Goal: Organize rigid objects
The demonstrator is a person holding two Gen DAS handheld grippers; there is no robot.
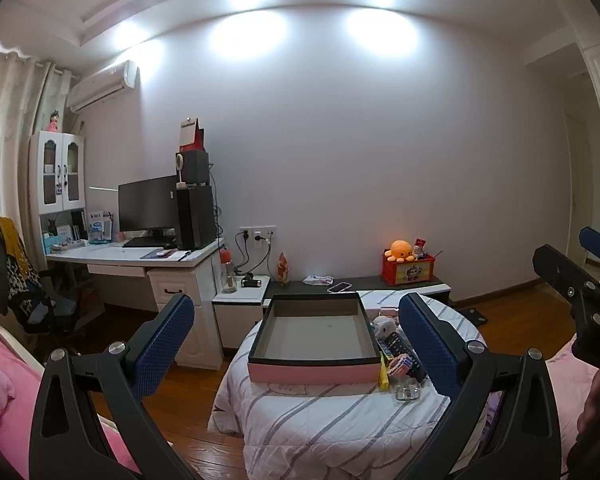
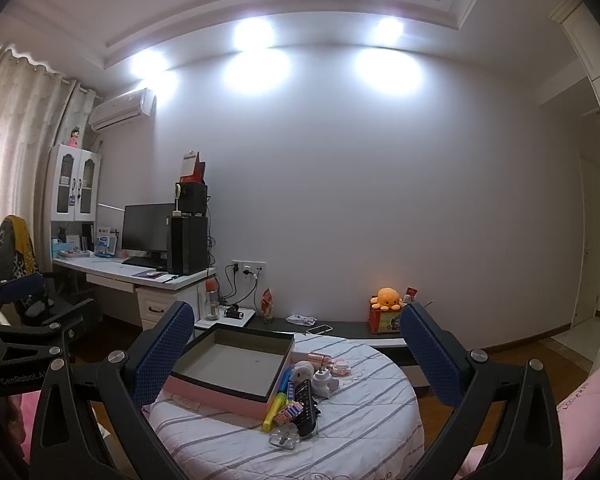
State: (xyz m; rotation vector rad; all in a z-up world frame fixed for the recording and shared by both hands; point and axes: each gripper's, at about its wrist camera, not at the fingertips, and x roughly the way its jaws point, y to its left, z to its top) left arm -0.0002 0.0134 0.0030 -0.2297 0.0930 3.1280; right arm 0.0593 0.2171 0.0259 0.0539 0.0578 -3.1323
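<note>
Both claws, left claw (image 1: pixel 296 344) and right claw (image 2: pixel 296 352), are spread wide, gripping nothing; bare quilt (image 2: pixel 364 432) is seen at 5 o'clock of the box (image 2: pixel 236 360).

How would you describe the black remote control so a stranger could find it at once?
Start at the round striped table and its pink-sided box. Just right of the box lies a clutter of small items. The remote control is the long black one with buttons.
</note>
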